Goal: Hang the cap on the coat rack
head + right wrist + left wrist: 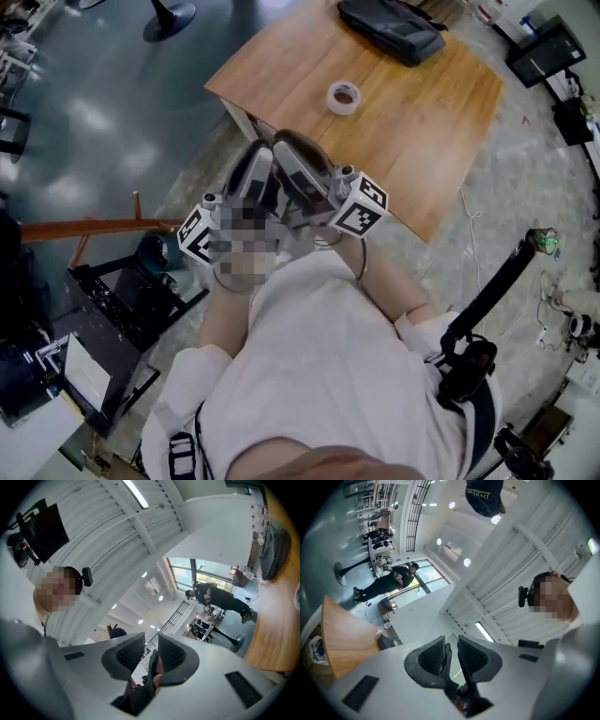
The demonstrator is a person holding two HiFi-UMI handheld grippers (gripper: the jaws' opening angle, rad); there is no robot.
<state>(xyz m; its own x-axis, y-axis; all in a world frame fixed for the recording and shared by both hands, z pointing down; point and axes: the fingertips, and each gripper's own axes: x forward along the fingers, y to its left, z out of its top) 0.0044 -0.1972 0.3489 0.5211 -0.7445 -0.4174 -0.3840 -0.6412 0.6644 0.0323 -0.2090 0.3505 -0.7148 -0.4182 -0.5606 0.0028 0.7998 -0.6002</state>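
Both grippers are held close together at the person's chest, pointing up. A thin strip of dark mesh fabric, apparently the cap's edge (447, 667), runs between the nearly closed jaws of my left gripper (451, 653). The same dark mesh (152, 663) lies between the narrow jaws of my right gripper (151, 651). In the head view the left gripper (253, 169) and right gripper (305, 169) sit side by side, and I cannot make out the cap there. An orange-brown wooden coat rack (94, 227) with short pegs stands to the left.
A wooden table (412, 122) ahead carries a tape roll (343, 97) and a black bag (391, 28). Black equipment (122, 309) stands at lower left, and a black stand (492, 291) at right. Another person (389, 581) stands far off.
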